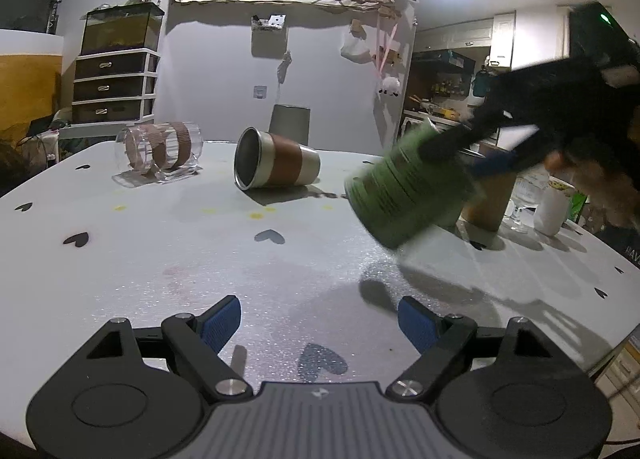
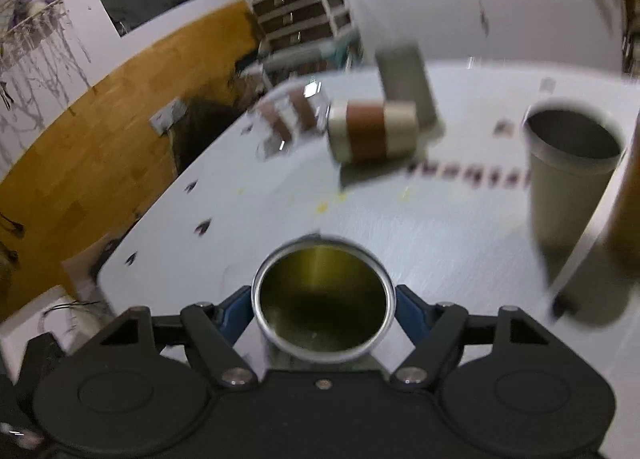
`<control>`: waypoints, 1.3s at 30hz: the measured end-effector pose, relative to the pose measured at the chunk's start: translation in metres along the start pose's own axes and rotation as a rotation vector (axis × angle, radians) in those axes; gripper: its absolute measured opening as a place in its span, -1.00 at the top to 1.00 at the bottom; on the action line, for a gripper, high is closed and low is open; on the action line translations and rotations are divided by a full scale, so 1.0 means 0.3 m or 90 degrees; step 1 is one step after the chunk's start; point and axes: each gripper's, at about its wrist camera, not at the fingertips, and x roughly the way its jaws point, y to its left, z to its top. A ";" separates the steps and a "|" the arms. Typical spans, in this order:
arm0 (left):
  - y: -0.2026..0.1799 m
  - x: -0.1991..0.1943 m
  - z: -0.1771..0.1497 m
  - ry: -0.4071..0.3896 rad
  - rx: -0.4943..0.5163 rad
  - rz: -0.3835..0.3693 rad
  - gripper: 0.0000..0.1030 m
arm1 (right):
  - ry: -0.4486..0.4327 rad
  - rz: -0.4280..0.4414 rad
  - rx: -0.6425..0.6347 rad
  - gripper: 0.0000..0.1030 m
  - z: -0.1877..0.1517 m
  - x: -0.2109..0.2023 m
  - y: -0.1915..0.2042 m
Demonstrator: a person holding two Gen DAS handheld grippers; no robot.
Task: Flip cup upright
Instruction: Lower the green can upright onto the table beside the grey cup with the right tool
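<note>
The white tabletop point(image 1: 160, 251) has a faintly glittering surface printed with small dark hearts, and carries several cups. Toward its right side the ribbed green cup point(image 1: 404, 199), a metal-lined cylinder, hangs tilted above the surface, pinched at its rim between the blue pads of the right hand-held gripper point(image 2: 323, 305); the right wrist view looks straight into its shiny round mouth. Near the far edge a steel cup with a brown band point(image 1: 276, 163) lies on its side, and left of it a clear glass cup with brown bands point(image 1: 160, 157) also lies tipped over. The left hand-held gripper point(image 1: 320, 321) hovers over the near edge, its fingers spread wide around nothing.
</note>
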 end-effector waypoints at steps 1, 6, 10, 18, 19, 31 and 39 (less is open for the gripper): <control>-0.002 0.001 -0.001 0.001 0.001 -0.001 -0.67 | -0.018 -0.019 -0.016 -0.47 0.013 -0.005 0.002; 0.001 0.000 -0.004 0.003 0.001 -0.001 -0.67 | -0.092 -0.144 -0.071 -0.46 0.093 0.048 -0.006; 0.013 -0.005 -0.003 0.001 -0.003 0.000 -0.68 | -0.099 -0.219 -0.072 -0.46 0.156 0.119 -0.040; 0.029 -0.007 -0.009 0.003 -0.013 0.003 -0.67 | -0.098 -0.306 -0.066 -0.46 0.200 0.236 -0.076; 0.029 -0.007 -0.009 0.003 -0.013 0.003 -0.67 | -0.102 -0.312 -0.066 -0.46 0.204 0.245 -0.081; 0.030 -0.014 0.001 -0.002 -0.007 0.012 -0.67 | -0.113 -0.307 -0.051 -0.63 0.205 0.247 -0.065; 0.013 -0.030 0.056 -0.027 0.004 0.028 -0.68 | -0.189 -0.257 -0.046 -0.67 0.145 0.065 -0.018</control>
